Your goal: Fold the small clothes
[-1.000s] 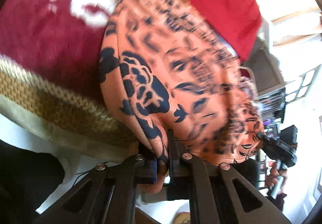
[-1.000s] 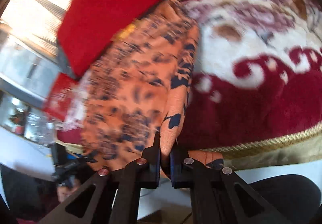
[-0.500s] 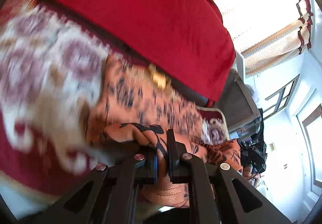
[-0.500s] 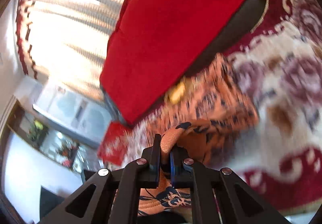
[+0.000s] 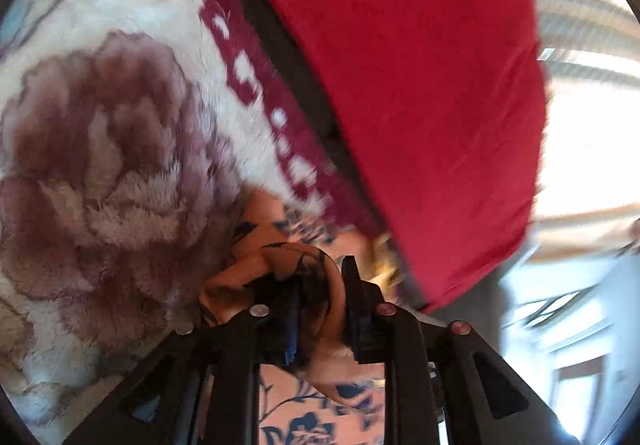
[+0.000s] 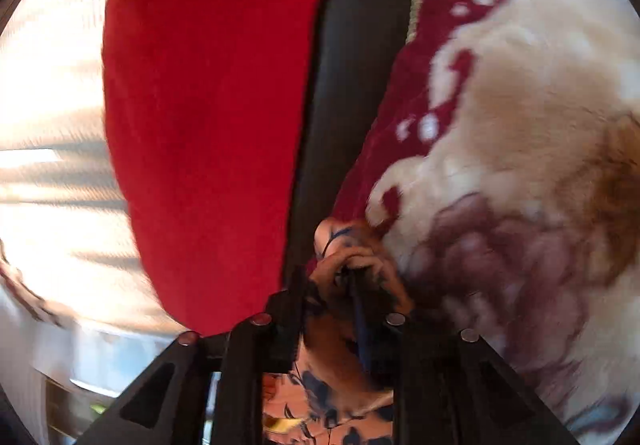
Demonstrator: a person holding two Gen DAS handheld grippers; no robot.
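Observation:
The small garment is orange cloth with a dark blue flower print [image 5: 280, 257]. It lies bunched on a plush flowered blanket [image 5: 100, 145], close to a red cushion. My left gripper [image 5: 320, 279] has its jaws opening, and a loose fold of the cloth loops between them without being pinched. In the right wrist view the same orange cloth [image 6: 352, 255] is crumpled at the fingertips. My right gripper [image 6: 326, 285] is also opening, with cloth lying slack between its jaws. More of the garment [image 6: 320, 385] shows under the fingers. Both views are blurred by motion.
A large red cushion [image 5: 400, 85] [image 6: 208, 105] leans against a dark sofa back [image 6: 352, 85] just beyond the cloth. The cream and maroon blanket [image 6: 520, 125] covers the seat. Bright curtained windows [image 5: 580, 125] lie behind.
Both grippers carried the garment's edge forward over the rest of it toward the red cushion and came down low. Their jaws, shut on the cloth before, now stand apart.

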